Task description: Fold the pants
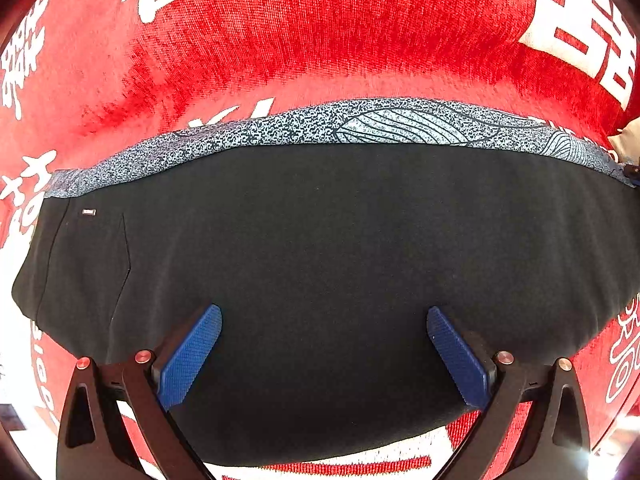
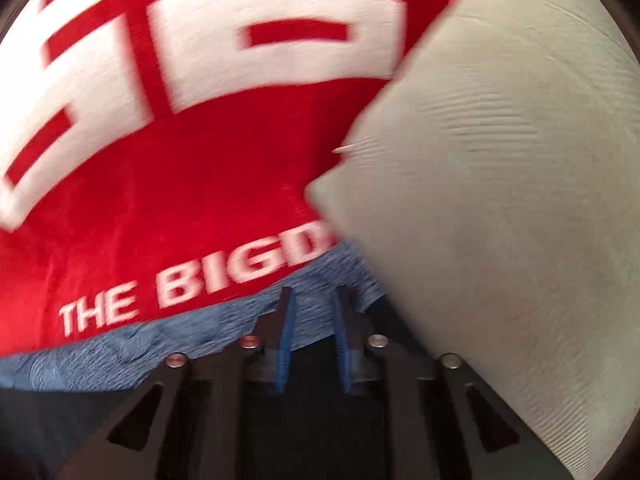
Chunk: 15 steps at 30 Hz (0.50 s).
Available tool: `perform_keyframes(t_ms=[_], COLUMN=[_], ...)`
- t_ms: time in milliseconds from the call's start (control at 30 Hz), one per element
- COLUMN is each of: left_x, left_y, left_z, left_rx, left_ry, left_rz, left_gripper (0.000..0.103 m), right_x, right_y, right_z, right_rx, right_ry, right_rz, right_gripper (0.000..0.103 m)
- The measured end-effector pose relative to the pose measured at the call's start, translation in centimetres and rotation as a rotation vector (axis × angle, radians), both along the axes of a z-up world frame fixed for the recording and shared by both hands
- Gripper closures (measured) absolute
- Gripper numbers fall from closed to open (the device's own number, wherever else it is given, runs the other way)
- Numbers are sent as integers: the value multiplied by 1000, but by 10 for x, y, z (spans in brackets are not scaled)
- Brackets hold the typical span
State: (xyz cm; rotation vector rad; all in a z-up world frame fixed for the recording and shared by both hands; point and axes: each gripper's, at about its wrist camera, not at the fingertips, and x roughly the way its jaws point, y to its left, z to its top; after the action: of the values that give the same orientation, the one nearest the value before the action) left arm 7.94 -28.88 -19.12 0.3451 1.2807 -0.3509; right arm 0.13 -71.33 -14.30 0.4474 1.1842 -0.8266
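Observation:
Black pants [image 1: 320,240] lie folded on a red cloth, with a blue-grey patterned waistband [image 1: 360,124] along the far edge. My left gripper [image 1: 324,320] is open just above the black fabric, holding nothing. In the blurred right wrist view my right gripper [image 2: 312,304] has its blue pads [image 2: 286,340] close together with a narrow gap, over the patterned band [image 2: 120,356] and the black fabric [image 2: 48,420]. I cannot tell whether it grips cloth.
A red cloth with large white lettering [image 1: 280,40] covers the surface and also shows in the right wrist view [image 2: 180,200]. A folded grey-beige ribbed garment [image 2: 500,200] lies at the right, next to the right gripper.

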Motion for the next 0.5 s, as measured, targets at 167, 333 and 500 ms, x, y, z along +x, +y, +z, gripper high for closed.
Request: perform_keyframes(t_ms=[167,333,500], left_x=[10,36,76], left_y=[9,-2,-10], left_z=[-6,5,25], left_rx=[-4,10,-32], left_ry=[6,59,-32], left_rz=[-2,12,45], left_gripper=[0,0,0], right_x=[-3,19,6], right_y=[26,109,156], right_z=[27,28,11], right_rx=[160,302,278], right_ry=[-113,-184,-157], right_rz=[25,214,226], right_gripper=[68,52,44])
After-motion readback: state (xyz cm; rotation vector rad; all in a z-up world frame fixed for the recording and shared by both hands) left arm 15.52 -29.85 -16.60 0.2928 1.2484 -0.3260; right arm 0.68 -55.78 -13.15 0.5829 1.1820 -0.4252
